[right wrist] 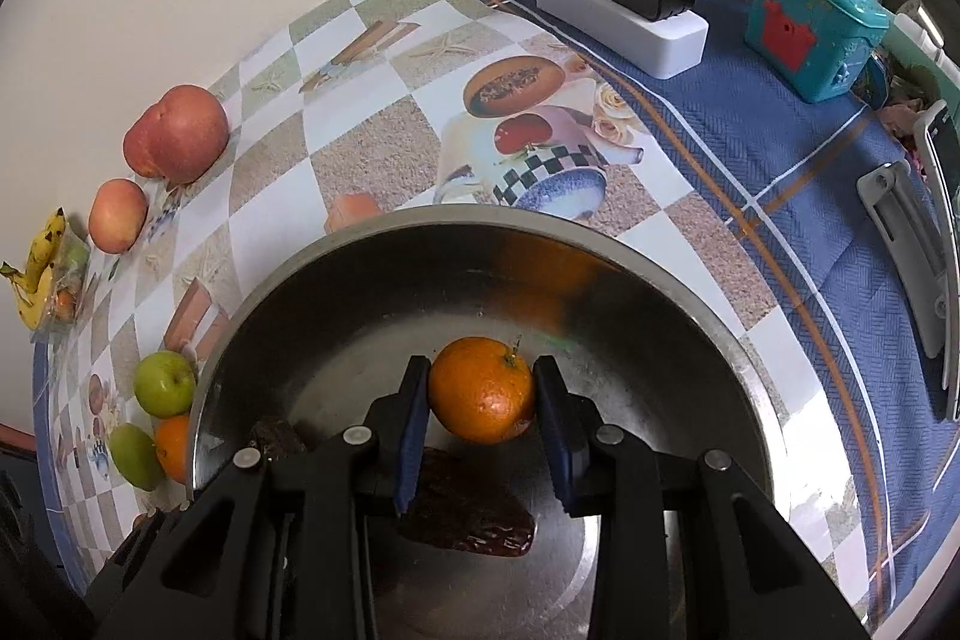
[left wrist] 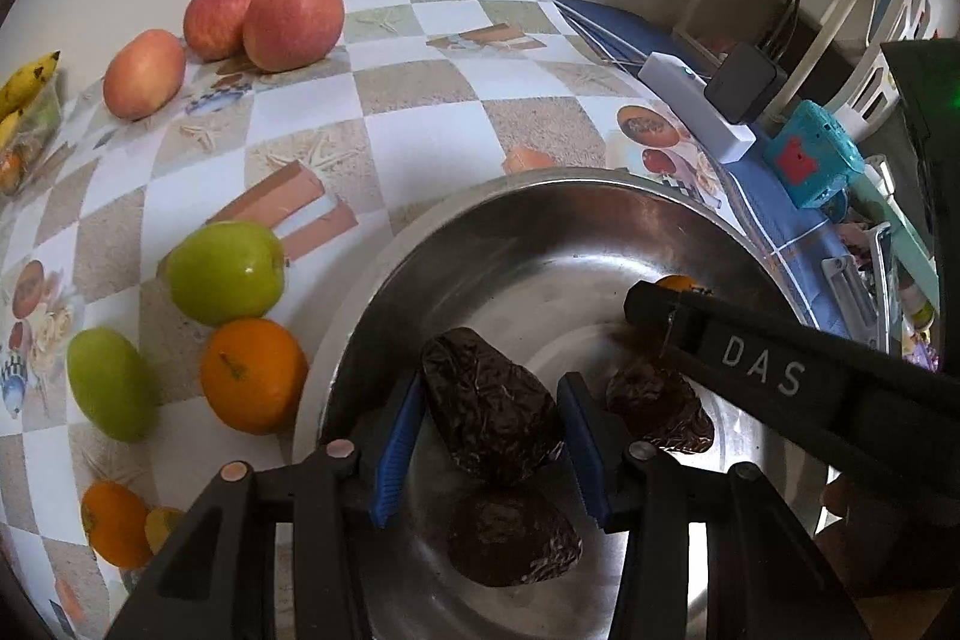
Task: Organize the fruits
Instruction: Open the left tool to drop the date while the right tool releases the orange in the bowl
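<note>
Far left, against the wall: bananas in a clear bag, then three red apples in a loose row, grouped by kind, apparently sorted already. Nearer: two green apples beside an orange, with more oranges at the table edge, likely waiting their turn.

Centre: steel bowl on the checked tablecloth. Left gripper pointed steeply down into it, jaws partly closed, blue pads pressing both sides of a dark wrinkled avocado; clamped across the narrow width, probably for a firm hold on a soft skin. Two more dark avocados loose on the bowl floor.

Right of that: right gripper also inside the bowl, jaws narrowed onto a small orange, pads touching each flank, fruit apparently clear of the metal. Whether being lifted out or set down, cannot tell.

Further right: blue woven cloth, white power strip with black charger, teal toy camera, white chair back, cream wall behind.
</note>
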`<state>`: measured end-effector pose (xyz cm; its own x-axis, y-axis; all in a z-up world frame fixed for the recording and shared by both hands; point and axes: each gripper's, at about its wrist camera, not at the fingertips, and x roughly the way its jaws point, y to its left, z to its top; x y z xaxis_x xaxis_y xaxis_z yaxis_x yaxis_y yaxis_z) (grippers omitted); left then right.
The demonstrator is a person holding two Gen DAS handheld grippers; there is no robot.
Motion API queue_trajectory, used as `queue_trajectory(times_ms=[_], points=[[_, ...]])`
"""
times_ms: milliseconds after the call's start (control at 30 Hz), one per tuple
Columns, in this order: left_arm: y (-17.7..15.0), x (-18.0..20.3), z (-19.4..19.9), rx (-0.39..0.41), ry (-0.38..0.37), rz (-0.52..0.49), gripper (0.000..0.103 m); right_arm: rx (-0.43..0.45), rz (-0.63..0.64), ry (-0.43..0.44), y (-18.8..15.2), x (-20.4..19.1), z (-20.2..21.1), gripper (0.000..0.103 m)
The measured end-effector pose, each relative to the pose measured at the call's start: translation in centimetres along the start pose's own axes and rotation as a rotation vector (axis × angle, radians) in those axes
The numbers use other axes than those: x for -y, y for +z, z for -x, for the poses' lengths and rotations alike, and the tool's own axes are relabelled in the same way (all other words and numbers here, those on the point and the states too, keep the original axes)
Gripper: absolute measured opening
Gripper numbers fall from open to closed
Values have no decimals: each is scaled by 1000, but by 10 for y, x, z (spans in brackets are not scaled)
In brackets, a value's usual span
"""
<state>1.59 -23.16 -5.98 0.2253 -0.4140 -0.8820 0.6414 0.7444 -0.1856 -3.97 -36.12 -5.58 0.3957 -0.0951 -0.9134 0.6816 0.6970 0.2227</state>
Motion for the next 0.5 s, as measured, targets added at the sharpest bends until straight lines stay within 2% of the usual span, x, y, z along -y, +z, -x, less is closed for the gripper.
queue_trajectory(times_ms=[333,400,467,500], points=[[3,-1,0,-21,-30,23,50,5,17,-12,0,-3,-2,37],[3,-1,1,-23,-44,30,53,2,29,-21,0,-5,-3,39],[4,1,3,-24,-49,31,61,1,32,-21,1,-6,-3,50],[4,2,4,-22,-53,30,62,5,30,-18,1,-6,-1,51]])
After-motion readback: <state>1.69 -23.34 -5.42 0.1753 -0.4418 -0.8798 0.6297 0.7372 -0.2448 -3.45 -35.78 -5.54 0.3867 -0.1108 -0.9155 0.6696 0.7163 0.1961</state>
